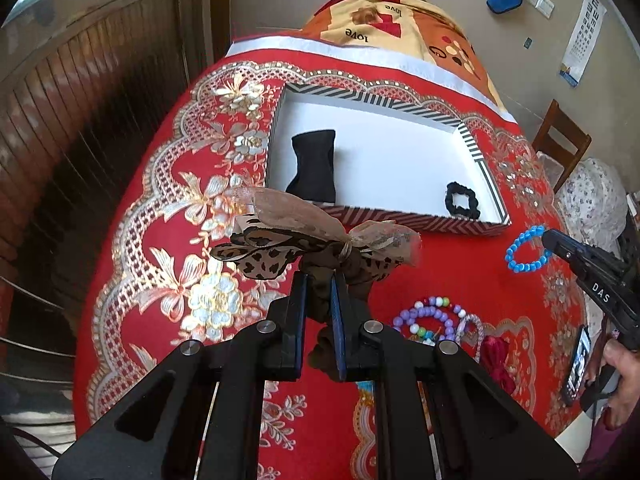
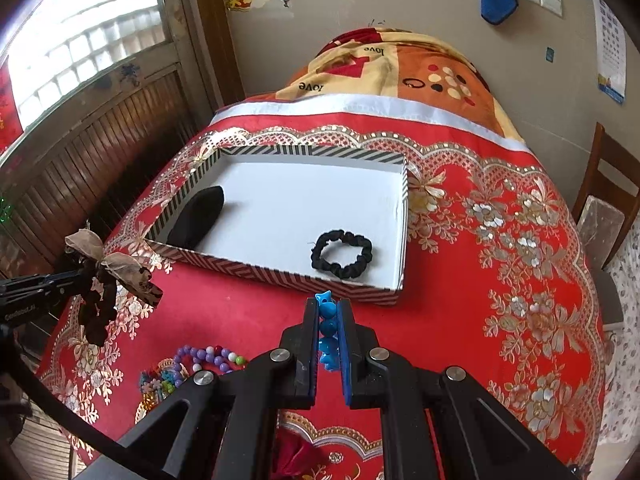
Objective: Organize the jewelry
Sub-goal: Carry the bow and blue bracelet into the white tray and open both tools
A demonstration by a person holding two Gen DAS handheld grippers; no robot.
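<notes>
The left gripper (image 1: 320,292) is clamping a limp, light leopard-print bow scrunchie (image 1: 312,248) at its gathered band, while the right gripper (image 2: 329,320) is pinching a hard, slippery blue bead bracelet (image 2: 327,332) across its beads, both hanging near the striped tray (image 2: 280,276).

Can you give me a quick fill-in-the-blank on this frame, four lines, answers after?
1. The left tool is shut on a ____-print bow scrunchie.
2. The right tool grips a beaded bracelet coloured ____.
3. Inside the striped box lie a black pouch and a black ____.
4. The purple bead bracelet lies on the ____ tablecloth.

Answers: leopard; blue; scrunchie; red
</notes>
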